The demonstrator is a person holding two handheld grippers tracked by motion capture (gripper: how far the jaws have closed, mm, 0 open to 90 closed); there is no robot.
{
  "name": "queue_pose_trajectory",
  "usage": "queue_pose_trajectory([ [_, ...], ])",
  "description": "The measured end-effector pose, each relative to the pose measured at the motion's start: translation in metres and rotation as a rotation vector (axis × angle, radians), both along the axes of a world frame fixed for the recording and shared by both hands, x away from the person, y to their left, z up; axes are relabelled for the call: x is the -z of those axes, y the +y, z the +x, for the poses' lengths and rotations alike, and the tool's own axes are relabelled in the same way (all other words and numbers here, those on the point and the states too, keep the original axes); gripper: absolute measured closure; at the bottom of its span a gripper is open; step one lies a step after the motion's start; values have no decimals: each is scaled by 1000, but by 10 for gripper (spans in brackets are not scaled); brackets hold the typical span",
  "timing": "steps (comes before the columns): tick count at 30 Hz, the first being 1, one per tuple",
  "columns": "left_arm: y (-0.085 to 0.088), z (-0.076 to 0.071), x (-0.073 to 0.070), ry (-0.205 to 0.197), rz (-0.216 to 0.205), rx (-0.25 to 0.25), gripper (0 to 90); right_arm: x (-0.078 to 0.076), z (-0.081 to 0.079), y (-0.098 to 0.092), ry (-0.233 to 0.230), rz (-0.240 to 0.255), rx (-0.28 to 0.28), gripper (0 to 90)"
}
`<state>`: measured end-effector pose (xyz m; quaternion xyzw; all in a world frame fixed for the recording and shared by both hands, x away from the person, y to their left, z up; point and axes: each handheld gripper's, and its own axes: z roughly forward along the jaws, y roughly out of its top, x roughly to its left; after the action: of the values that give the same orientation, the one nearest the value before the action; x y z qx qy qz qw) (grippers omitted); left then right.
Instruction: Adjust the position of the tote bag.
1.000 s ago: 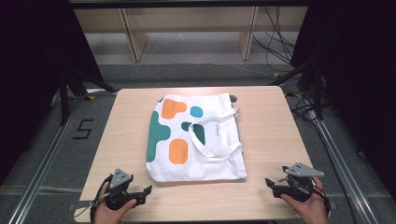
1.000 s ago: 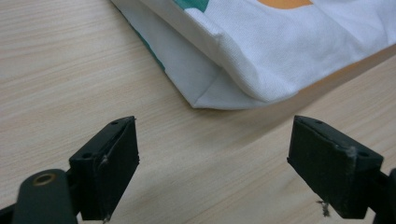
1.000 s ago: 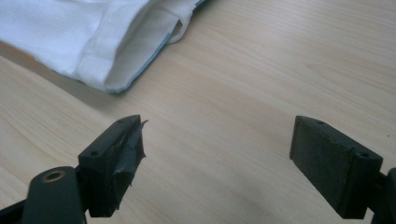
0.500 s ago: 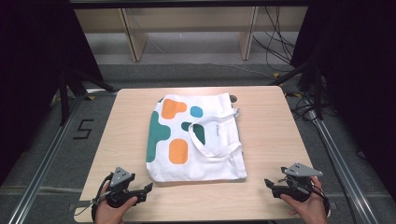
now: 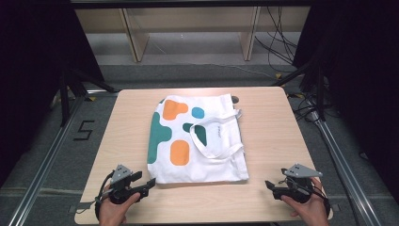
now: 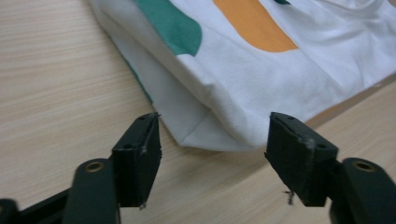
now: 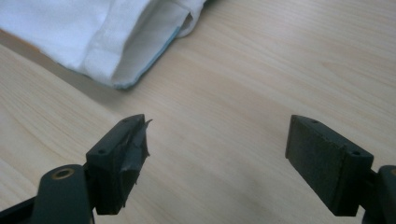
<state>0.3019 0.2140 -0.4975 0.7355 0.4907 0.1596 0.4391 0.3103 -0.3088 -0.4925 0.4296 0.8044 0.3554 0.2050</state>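
Left gripper (image 5: 149, 182): near left table edge, jaws apart and just been closing, bag's near left corner just ahead, untouched.
Right gripper (image 5: 269, 185): near right, jaws wide apart over bare table (image 5: 277, 127).
Bag (image 5: 197, 141): flat, mid-table.

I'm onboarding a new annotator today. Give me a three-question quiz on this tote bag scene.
1. True or false: the left gripper already pinches the tote bag.
2. Which bag corner lies just ahead of the left gripper: A) near left, B) far right, C) near right?
3. What lies between the jaws of the right gripper?

Key
1. False: the jaws have just been closing, but the pads stand apart, with the corner just beyond them.
2. A.
3. Bare wooden table; the bag lies farther off.
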Motion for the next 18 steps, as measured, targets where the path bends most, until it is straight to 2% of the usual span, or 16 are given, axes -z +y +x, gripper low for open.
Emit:
queue_pose_trajectory([
  [1,0,0,0,0,0,0,382,0,1,1,3,10,-9,222],
  [2,-4,1,-1,-13,28,16,384,-1,0,3,6,5,10,222],
  [4,-8,4,-1,-14,30,25,398,0,1,4,4,-4,-2,226],
  [5,-10,6,-1,-10,33,27,402,-1,-1,7,11,3,21,231],
  [6,-12,9,0,-13,32,38,411,0,-1,6,-10,-8,-1,240],
  [7,-16,12,1,-16,32,40,421,-1,0,6,7,-10,-14,247],
  [8,-18,15,0,-15,54,45,441,0,1,6,-5,-14,-25,250],
  [9,-20,18,1,-26,81,42,490,1,0,7,1,-12,-19,250],
  [10,-20,18,1,-26,81,42,558,1,0,7,1,-12,-19,250],
  [11,-22,19,1,-39,87,34,558,1,0,6,0,-18,-22,251],
  [12,-24,21,2,-55,89,27,691,0,-2,8,13,-8,-4,252],
  [14,-22,25,4,-59,82,51,752,0,-1,6,2,-12,-16,252],
  [16,-20,28,6,-59,82,47,790,1,0,6,-9,-31,-28,252],
  [17,-19,29,6,-64,106,49,792,1,1,6,-19,-42,-39,252],
  [18,-18,29,6,-70,111,46,801,1,0,7,-22,-36,-31,252],
])
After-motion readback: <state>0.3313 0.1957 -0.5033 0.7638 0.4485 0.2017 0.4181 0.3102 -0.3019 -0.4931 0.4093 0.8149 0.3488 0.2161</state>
